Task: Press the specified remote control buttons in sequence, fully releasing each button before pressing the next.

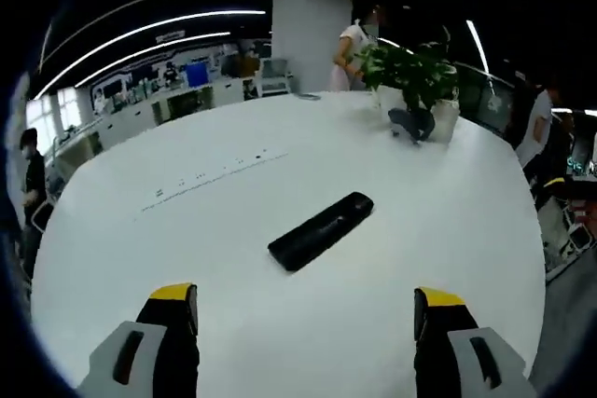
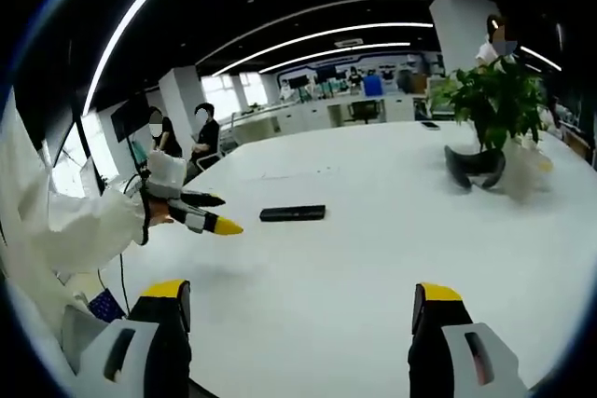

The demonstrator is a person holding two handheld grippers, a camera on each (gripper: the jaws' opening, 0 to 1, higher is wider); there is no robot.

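Lying flat near the middle of the white table [image 1: 448,230], well in from every edge, the black remote [image 1: 320,229] looks light, rigid and smooth, likely to skid under a press, so steadying its long sides seems wise. Left gripper [image 1: 306,309] and right gripper [image 2: 298,309] hover wide open, empty. Beyond, a potted plant [image 1: 415,72] and open office

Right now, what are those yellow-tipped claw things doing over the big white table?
A person holds a two-jaw gripper in each hand above a white table. A black remote control lies flat on it, untouched. The left gripper hangs open just short of the remote, pointing at it. The right gripper is open too, farther back. No button is being pressed yet. A potted plant stands at the table's far side.
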